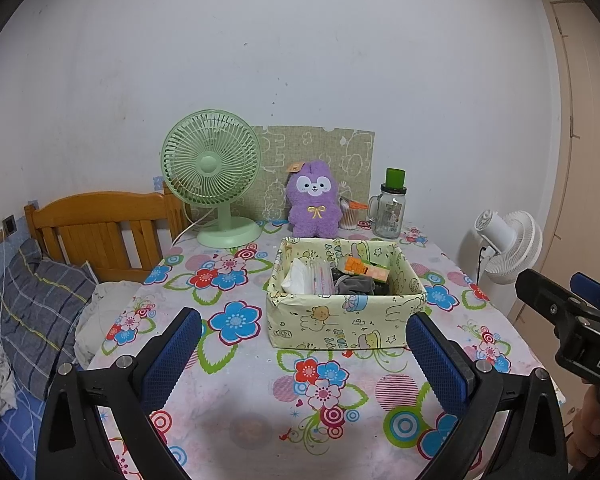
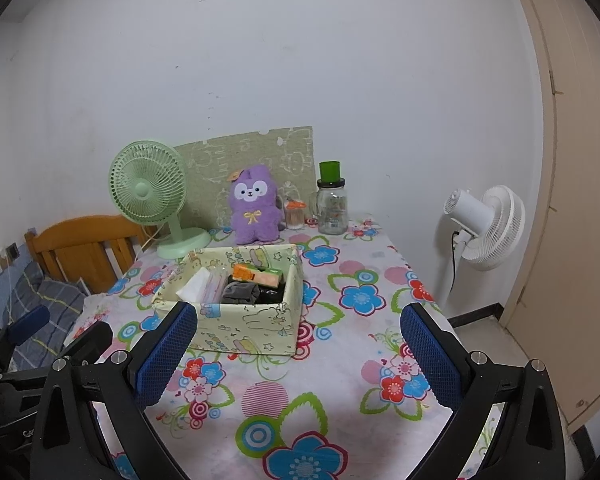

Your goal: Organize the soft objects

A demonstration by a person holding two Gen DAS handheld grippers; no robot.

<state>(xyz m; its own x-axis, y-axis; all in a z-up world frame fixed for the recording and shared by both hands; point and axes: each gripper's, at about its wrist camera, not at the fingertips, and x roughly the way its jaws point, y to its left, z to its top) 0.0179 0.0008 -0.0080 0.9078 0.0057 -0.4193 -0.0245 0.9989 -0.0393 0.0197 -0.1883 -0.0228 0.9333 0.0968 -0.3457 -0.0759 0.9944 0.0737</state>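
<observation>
Floral tablecloth (image 1: 236, 392) bears a "HAPPY"-printed box (image 1: 340, 320); left tongs (image 1: 304, 344) and right tongs (image 2: 298, 344) spread, empty.

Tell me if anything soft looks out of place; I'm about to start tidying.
The purple plush bunny stands upright at the table's back, outside the yellow cartoon-print box that holds grey cloth. Nothing looks spilled or damaged.

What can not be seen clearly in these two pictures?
- Box bottom: both views, hidden by the tissues, grey cloth and orange pack on top.
- Small jar: left view, partly behind the plush; contents too small.
- Glass jar label: both views, too small to read.
</observation>
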